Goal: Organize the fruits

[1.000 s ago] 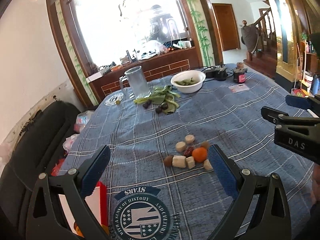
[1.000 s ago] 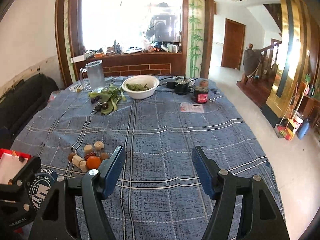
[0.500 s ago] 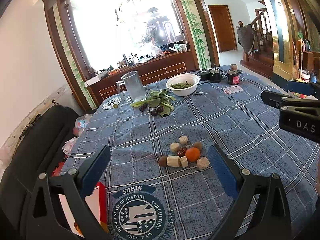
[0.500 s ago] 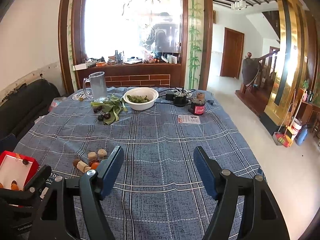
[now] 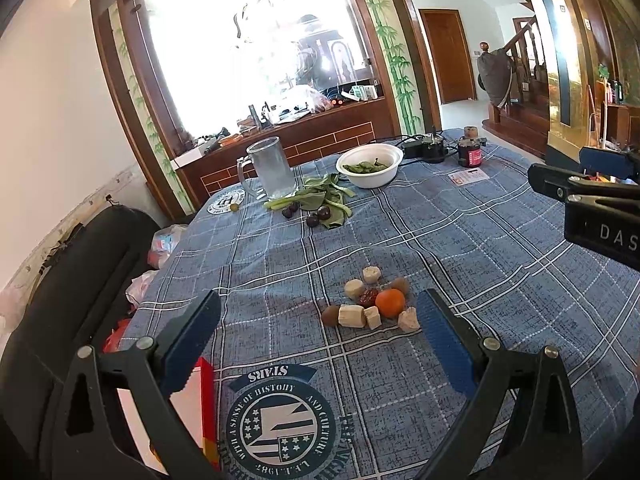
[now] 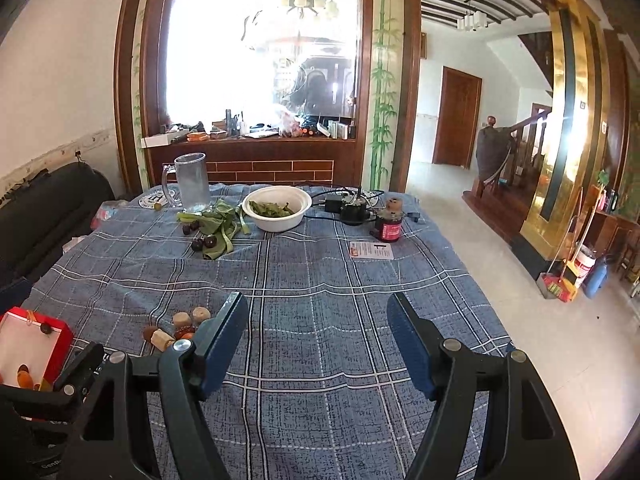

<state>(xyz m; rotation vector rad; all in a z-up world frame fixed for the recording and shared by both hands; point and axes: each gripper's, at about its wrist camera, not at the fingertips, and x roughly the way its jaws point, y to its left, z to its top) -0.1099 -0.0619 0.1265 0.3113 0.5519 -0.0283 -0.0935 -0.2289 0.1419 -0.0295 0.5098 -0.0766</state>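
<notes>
A small pile of fruit lies mid-table: an orange (image 5: pixel 390 302), pale cut chunks (image 5: pixel 352 315), a brown fruit (image 5: pixel 330 315) and a red date (image 5: pixel 368 297). My left gripper (image 5: pixel 320 344) is open just short of the pile, with nothing between its fingers. In the right wrist view the pile (image 6: pixel 180 326) sits just left of the left finger. My right gripper (image 6: pixel 316 340) is open and empty over bare cloth; in the left wrist view it (image 5: pixel 564 168) hovers at the right edge. A red box (image 6: pixel 28 340) holding some fruit stands at the near left.
At the far end stand a glass mug (image 5: pixel 270 168), a white bowl (image 5: pixel 370 166) of greens, leafy greens with dark round fruits (image 5: pixel 320 212), a red-labelled jar (image 6: pixel 390 224), a black adapter with cables (image 6: pixel 352 208) and a card (image 6: pixel 372 250). A black sofa (image 5: pixel 80 280) runs along the left.
The right gripper has tipped up and risen a little, so the table sits lower in its view. Its jaws stand slightly wider. The left gripper and the fruit pile have not moved.
</notes>
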